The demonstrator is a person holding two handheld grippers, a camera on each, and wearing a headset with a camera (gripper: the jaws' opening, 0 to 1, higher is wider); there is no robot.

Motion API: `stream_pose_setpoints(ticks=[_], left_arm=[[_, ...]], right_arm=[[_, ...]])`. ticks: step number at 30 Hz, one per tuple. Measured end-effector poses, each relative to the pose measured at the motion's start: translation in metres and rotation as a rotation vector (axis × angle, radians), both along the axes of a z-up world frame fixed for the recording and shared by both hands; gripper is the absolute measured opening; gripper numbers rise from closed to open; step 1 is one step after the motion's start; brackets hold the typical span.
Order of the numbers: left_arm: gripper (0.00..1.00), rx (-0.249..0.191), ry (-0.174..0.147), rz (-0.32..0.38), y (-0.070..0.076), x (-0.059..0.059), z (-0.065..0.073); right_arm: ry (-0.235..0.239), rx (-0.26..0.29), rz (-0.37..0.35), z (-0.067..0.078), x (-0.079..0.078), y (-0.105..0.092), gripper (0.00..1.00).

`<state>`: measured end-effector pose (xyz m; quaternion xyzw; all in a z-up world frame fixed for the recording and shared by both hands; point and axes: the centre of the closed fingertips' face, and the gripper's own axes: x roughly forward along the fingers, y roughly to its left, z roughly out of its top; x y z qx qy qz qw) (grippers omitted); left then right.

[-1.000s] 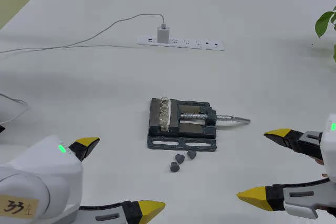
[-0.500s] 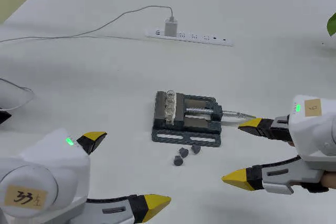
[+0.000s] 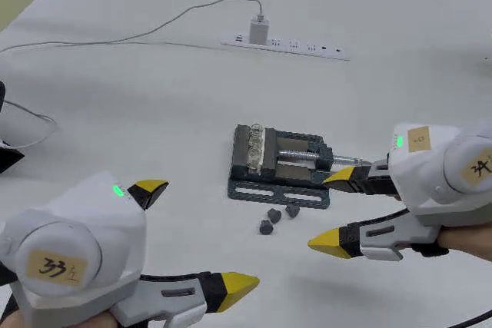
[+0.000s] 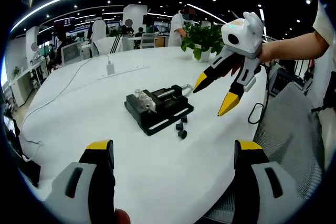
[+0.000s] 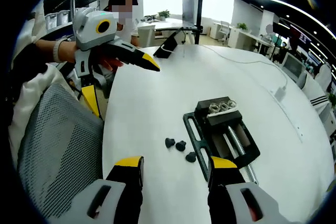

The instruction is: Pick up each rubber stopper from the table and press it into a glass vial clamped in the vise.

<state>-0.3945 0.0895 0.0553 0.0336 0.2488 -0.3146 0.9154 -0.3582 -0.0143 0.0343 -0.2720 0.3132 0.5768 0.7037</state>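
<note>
Nearest, the left gripper (image 3: 196,237) is held low over the desk (image 3: 138,113), its jaws wide apart with nothing between them. The right gripper (image 3: 330,210), jaws likewise spread and empty, is poised near the three rubber stoppers (image 3: 275,217), which lie loose just in front of the vise (image 3: 280,168). Beyond them, glass vials (image 3: 256,146) are clamped upright and appear unstoppered. The first pick is judged to be in hand. A descent onto one stopper and a closing of the jaws are called for next.
</note>
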Motion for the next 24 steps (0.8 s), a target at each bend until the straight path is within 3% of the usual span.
stream_pose_setpoints(ticks=[24], left_arm=[[0.93,-0.012,0.014,0.016,0.002,-0.002,-0.004]], right_arm=[[0.057,-0.033,0.109,-0.03,-0.009,0.034,0.21]])
